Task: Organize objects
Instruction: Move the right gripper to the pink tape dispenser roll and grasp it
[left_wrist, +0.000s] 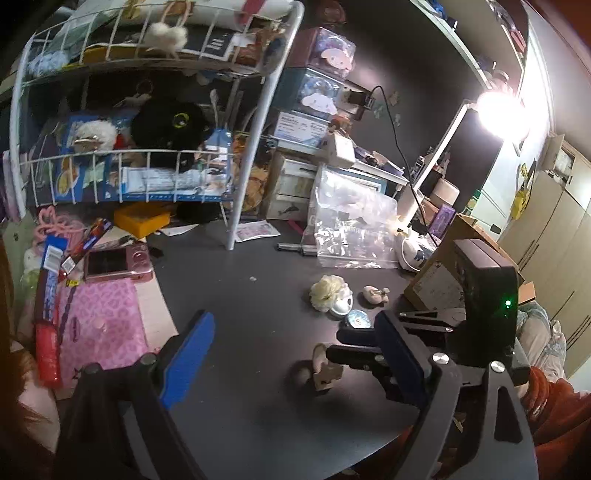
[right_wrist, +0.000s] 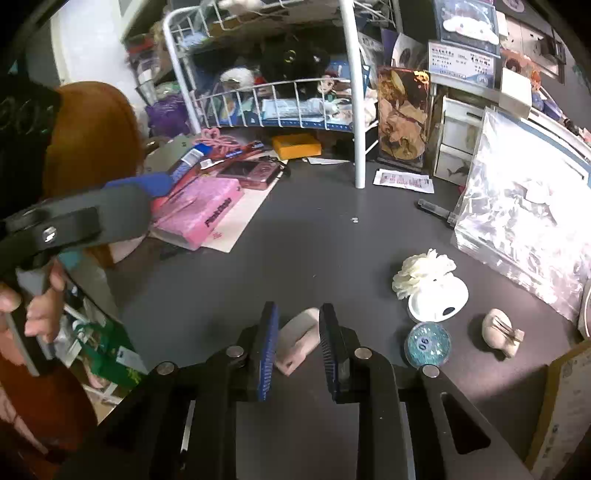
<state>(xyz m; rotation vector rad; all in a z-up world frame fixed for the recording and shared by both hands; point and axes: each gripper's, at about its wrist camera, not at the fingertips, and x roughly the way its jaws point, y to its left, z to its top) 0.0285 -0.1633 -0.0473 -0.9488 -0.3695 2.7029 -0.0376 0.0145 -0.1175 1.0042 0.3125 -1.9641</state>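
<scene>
Beige piece (right_wrist: 297, 341) half-hidden between right tongs (right_wrist: 297, 332)

clear bag (right_wrist: 524, 229) – cut by edge | contents – unclear

Both wrist views look steeply down, close over the worktop (left_wrist: 258, 258), sharing the rack (right_wrist: 354, 110) ahead of each tool

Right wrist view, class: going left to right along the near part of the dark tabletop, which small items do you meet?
Beige clip between the right tongs → glittery blue round tin → second beige clip.
</scene>
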